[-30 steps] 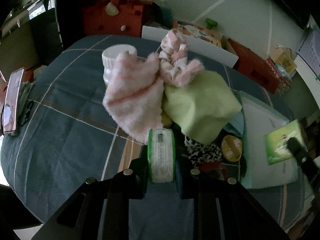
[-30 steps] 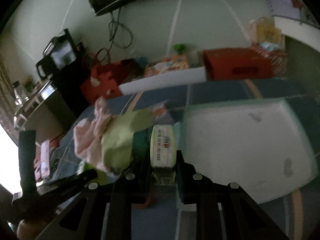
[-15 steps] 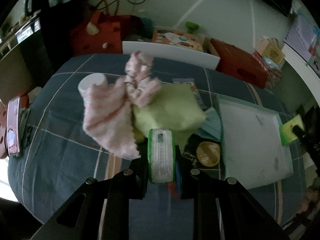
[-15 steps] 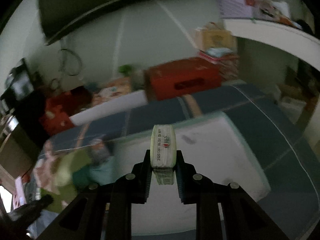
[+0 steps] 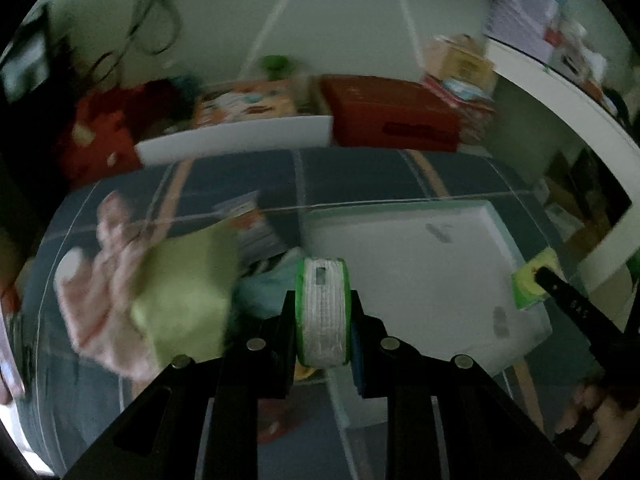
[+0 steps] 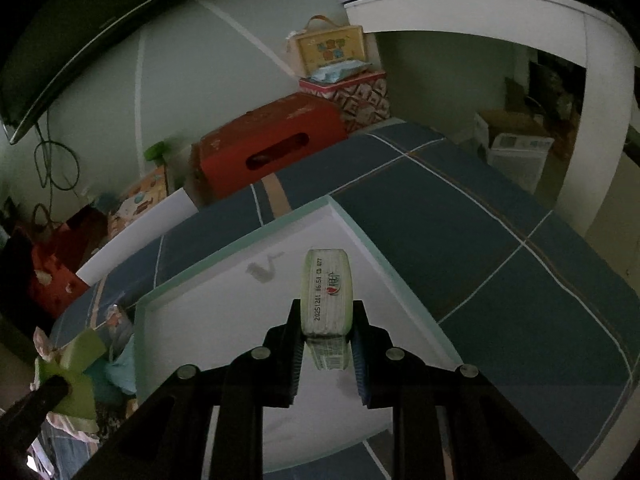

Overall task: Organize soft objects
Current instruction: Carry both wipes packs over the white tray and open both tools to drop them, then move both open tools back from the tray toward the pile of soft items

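Observation:
My left gripper is shut on a green-edged tissue pack, held above the left edge of a white tray. My right gripper is shut on a pale yellow-green tissue pack over the same tray. That pack and gripper also show at the right in the left wrist view. A pile of soft cloths lies left of the tray: a lime cloth, a pink fluffy cloth and a teal cloth.
The tray lies on a dark blue plaid bed. Behind the bed are a red box, a white board, a red bag and stacked boxes. A white jar stands at the pile's left.
Both grippers have swung right, away from the cloth pile and over the white tray, each still holding its tissue pack. The left view is motion-blurred.

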{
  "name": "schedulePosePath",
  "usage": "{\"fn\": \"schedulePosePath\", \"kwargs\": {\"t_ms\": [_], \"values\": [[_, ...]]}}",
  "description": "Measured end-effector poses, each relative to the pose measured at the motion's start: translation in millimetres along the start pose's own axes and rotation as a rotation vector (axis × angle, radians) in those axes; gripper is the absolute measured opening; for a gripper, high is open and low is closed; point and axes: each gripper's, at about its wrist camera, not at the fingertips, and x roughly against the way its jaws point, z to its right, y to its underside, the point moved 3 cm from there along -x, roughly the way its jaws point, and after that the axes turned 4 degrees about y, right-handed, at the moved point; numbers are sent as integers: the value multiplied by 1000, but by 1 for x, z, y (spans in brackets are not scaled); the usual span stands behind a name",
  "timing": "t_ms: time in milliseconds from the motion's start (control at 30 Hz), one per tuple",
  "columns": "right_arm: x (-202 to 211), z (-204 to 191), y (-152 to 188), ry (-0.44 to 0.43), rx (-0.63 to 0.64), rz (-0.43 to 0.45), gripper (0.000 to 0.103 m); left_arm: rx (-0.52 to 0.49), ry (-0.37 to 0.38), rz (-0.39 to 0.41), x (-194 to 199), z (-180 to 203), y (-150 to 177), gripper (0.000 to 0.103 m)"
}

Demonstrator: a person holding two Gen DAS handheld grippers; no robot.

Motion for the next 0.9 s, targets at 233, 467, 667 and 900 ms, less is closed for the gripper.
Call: {"fn": "schedulePosePath", "kwargs": {"t_ms": [233,467,667,900], "values": [[-9,4,1,10,-13,-31,23,-83,33,-72,-46,38,-17,23],[-14,7,1,17,-11,-45,26,-76,83,-96,-67,55,-29,30],[-10,2,0,7,10,-37,57,-45,77,-67,-63,48,-31,71],[-12,-7,3,-19,42,-60,73,39,38,-48,-57,22,-30,91]]}}
